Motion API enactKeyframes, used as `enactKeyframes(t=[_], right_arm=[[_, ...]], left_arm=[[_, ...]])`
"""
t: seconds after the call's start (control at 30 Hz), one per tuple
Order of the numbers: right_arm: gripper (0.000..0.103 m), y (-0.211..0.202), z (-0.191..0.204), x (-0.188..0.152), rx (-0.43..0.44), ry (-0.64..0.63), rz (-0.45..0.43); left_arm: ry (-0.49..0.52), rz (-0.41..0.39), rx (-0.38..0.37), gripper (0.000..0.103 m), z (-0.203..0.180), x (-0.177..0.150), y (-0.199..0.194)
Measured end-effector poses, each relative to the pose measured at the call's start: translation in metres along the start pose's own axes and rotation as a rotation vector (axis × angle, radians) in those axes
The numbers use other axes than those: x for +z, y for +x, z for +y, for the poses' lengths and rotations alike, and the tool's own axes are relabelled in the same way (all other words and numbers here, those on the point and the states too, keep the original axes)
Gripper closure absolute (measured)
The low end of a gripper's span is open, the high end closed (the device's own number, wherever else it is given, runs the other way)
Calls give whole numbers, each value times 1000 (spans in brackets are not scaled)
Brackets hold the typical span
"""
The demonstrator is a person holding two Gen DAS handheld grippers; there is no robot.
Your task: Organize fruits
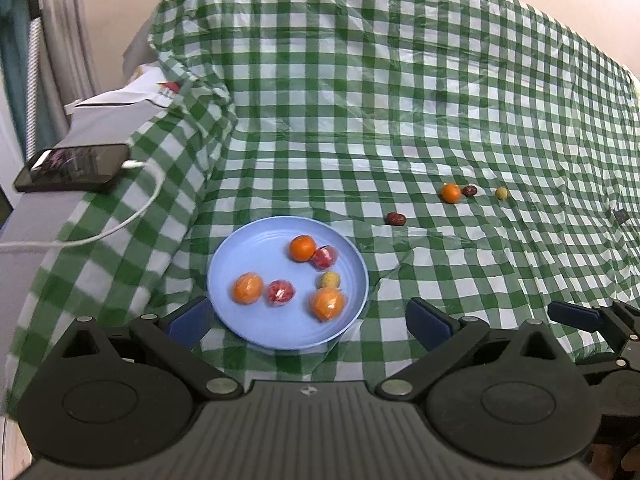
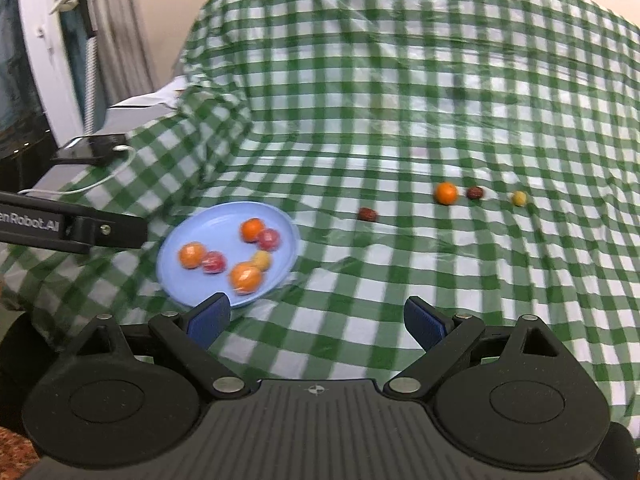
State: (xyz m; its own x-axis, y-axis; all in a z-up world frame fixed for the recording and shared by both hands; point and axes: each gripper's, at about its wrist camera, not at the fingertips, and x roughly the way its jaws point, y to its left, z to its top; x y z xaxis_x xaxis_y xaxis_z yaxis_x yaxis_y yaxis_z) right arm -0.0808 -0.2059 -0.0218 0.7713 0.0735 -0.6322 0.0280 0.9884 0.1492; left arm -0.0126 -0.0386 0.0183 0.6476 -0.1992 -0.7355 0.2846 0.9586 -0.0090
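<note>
Both jaws wide, empty. Recommend right gripper (image 2: 316, 322) straddle dark red date (image 2: 367, 214) at 12 o'clock, carry to round blue plate (image 2: 170, 280).

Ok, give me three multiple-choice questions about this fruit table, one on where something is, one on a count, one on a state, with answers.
1. Where does the plate lie?
A. left of the loose fruit
B. right of the loose fruit
C. on the phone

2. How many fruits lie on the plate?
A. three
B. six
C. nine

3. How is the left hand-held gripper?
A. shut on an orange
B. shut on the plate
C. open, holding nothing

Answers:
1. A: the loose orange, two dark fruits and yellow fruit sit on the cloth to the plate's right.
2. B: three orange, two red, one yellow.
3. C: its fingers stand wide apart with only plate and cloth between; the right hand-held gripper is open too.
</note>
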Motion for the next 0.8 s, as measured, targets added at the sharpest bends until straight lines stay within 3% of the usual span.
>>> enactKeyframes(t=[0.17, 0.43, 0.6, 0.8], right_arm=[[9, 12, -34, 3, -76, 24, -3], [9, 50, -125, 30, -256, 47, -35], [9, 92, -185, 50, -326, 76, -45], [14, 162, -227, 68, -351, 33, -67]], left_arm=[[32, 4, -18, 0, -23, 22, 24], [124, -2, -81, 0, -86, 76, 90], [196, 16, -118, 0, -134, 110, 156], [273, 76, -162, 0, -181, 137, 251]])
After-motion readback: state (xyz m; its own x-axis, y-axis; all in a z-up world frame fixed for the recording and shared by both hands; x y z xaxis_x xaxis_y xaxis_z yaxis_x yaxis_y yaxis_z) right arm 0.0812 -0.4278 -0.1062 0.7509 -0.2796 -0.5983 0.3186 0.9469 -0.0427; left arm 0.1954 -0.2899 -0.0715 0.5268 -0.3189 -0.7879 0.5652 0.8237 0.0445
